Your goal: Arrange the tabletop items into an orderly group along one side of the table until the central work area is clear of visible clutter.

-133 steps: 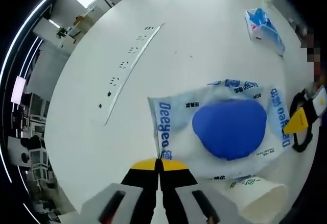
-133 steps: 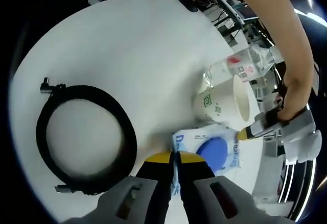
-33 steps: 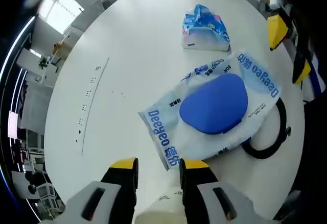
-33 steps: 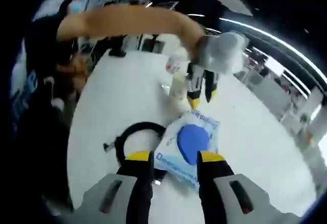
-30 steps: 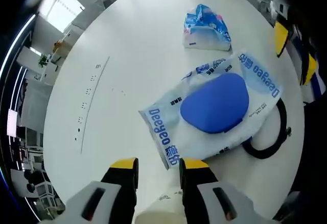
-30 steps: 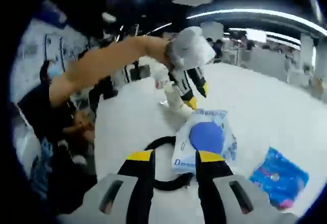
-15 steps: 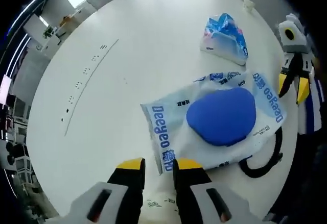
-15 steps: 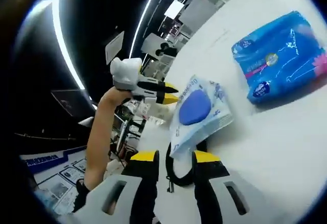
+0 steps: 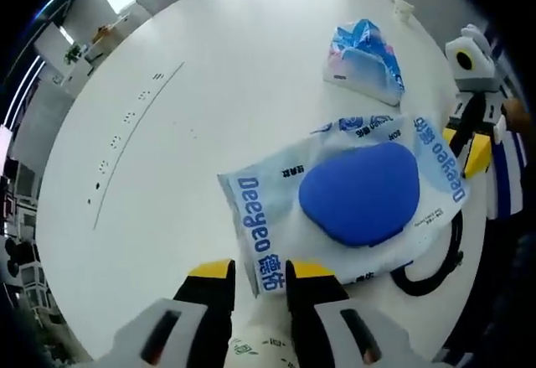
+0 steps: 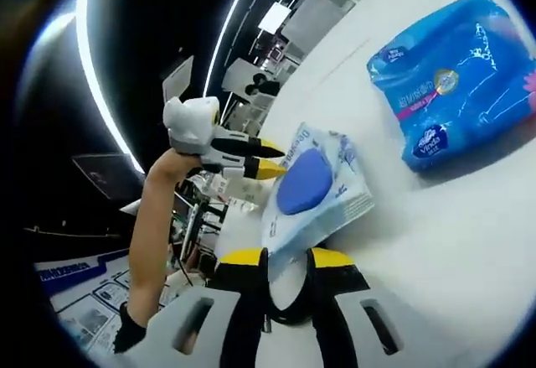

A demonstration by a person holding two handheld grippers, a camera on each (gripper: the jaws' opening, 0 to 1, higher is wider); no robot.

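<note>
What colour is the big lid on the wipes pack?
Blue. The lid on the white wipes pack shows best in the left gripper view.

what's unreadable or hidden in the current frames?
- Black cable, left gripper view: the wipes pack covers most of the loop.
- Paper cup, left gripper view: cut off by the bottom edge, behind the left gripper.
- Blue tissue pack, right gripper view: right end cut off by the edge; small print too small to read.
</note>
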